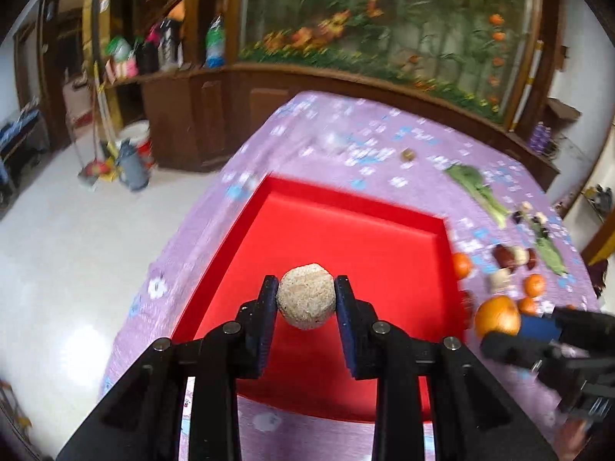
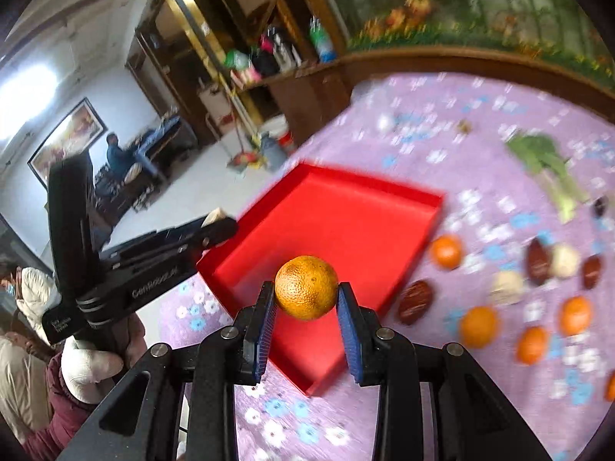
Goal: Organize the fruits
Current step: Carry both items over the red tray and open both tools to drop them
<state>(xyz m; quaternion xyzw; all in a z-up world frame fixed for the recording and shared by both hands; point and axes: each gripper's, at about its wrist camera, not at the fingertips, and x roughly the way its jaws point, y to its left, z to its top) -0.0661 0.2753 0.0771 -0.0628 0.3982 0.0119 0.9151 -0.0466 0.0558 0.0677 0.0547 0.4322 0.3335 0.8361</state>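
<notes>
Left wrist view: our left hand-held gripper (image 1: 306, 296) clamps a beige ball (image 1: 306, 296) above the red tray (image 1: 369, 230); our right hand-held gripper (image 2: 306, 295) pinches an orange (image 2: 306, 287) just before the tray's edge.

Bright, even indoor light. Both fisheye views curve strongly and darken at the corners. Motion blur smears the background and bench (image 1: 346, 130); glare whitens the floor (image 1: 69, 230).

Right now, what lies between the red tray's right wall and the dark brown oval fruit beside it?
Nothing: only bare purple flowered cloth separates the red tray from the dark brown oval fruit, as the right wrist view shows.
</notes>
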